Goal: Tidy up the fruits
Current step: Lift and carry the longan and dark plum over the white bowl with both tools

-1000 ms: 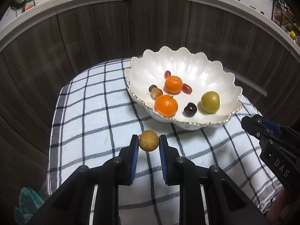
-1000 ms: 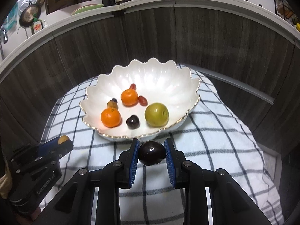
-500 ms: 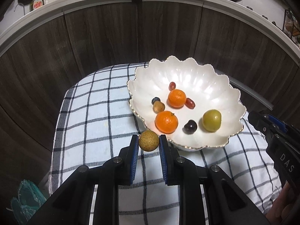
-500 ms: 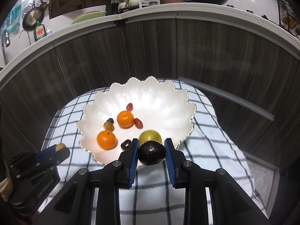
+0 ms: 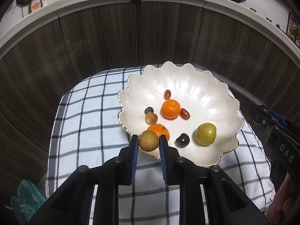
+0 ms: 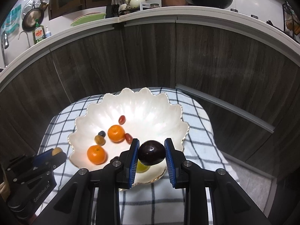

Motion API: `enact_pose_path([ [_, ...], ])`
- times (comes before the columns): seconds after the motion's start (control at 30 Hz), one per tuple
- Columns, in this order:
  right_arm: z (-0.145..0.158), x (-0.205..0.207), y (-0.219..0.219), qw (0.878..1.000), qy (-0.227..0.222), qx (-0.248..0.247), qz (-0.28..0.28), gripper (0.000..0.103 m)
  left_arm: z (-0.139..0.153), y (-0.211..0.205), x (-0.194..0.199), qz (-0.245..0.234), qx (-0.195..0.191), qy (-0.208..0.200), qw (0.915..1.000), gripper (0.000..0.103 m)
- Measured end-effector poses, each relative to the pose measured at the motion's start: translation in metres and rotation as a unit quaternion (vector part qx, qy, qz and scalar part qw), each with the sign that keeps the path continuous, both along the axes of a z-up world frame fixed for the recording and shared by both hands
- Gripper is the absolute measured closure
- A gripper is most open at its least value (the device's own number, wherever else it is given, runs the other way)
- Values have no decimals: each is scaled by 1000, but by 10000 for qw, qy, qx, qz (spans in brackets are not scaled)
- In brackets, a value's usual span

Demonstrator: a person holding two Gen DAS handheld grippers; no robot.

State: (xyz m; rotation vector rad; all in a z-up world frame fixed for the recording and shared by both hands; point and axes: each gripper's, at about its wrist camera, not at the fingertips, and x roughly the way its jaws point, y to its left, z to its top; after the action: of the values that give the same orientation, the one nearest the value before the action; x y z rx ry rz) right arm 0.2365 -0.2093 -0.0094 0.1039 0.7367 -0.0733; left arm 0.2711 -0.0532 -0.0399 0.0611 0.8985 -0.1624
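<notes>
My left gripper is shut on a small tan longan, held above the near left rim of the white scalloped bowl. My right gripper is shut on a dark purple plum, hanging over the bowl's near rim. Inside the bowl lie two mandarins, a green plum, a dark cherry, two red grapes, a brown longan and a blueberry. In the right wrist view the green plum is mostly hidden behind the held plum.
The bowl rests on a blue-checked cloth over a small round-cornered table. Dark wood cabinet fronts curve around behind it, with a white counter above. A teal bag lies on the floor at lower left. A hand grips the right tool.
Both grippers have risen and moved forward with their fruits, from over the cloth in front of the bowl to over its near rim. Neither grip has changed.
</notes>
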Motion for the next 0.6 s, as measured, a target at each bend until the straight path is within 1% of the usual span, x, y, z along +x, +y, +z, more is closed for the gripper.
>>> enact_pose_path([
  [0.3, 0, 20, -14, 10000, 65, 16, 40, 74, 2, -15, 19, -58, 50, -14, 10000, 80],
  [0.6, -4, 47, -25, 9998, 160, 9, 108, 74, -6, -28, 38, -128, 85, 71, 9999, 80],
])
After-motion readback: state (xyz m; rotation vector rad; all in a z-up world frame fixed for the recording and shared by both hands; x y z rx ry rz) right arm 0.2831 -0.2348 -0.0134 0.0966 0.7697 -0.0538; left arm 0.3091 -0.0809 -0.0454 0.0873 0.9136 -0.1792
